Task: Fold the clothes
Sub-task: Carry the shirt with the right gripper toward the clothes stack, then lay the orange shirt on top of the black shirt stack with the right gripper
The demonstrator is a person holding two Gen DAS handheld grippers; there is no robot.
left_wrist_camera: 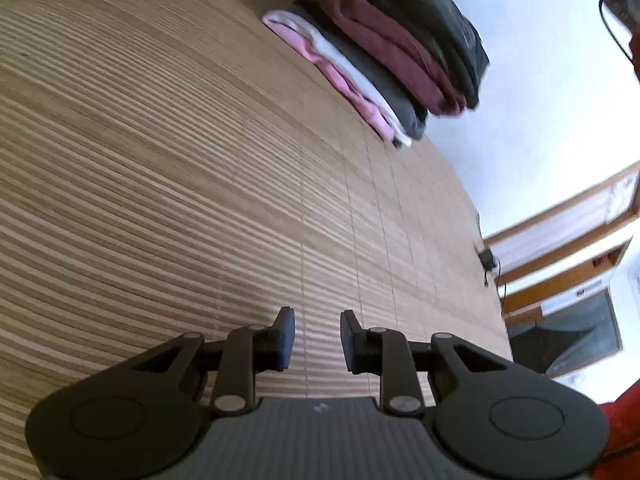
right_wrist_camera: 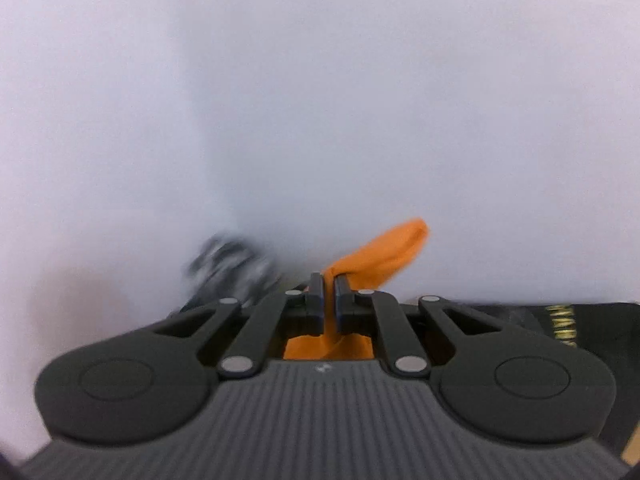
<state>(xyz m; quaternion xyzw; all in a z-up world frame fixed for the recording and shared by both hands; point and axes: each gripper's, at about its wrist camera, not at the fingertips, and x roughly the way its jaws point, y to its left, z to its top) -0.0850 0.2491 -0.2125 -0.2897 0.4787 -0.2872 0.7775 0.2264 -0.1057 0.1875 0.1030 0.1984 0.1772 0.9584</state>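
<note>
An orange garment (right_wrist_camera: 380,256) is pinched between the closed jaws of the right hand-held gripper (right_wrist_camera: 329,300), one fold sticking up past the fingertips against a pale wall (right_wrist_camera: 320,80), more cloth bunched behind them. The left hand-held gripper (left_wrist_camera: 317,340) hangs with jaws apart and empty above a slatted mat (left_wrist_camera: 180,180). A stack of folded clothes (left_wrist_camera: 380,52) lies at the mat's far edge.

An orange garment (right_wrist_camera: 384,254) was pinched in the right claw (right_wrist_camera: 329,300), a fold poking up to the right. Far right on the bamboo mat (left_wrist_camera: 160,160) lay a stack of folded clothes (left_wrist_camera: 384,52): pink, white, grey, maroon, black.
</note>
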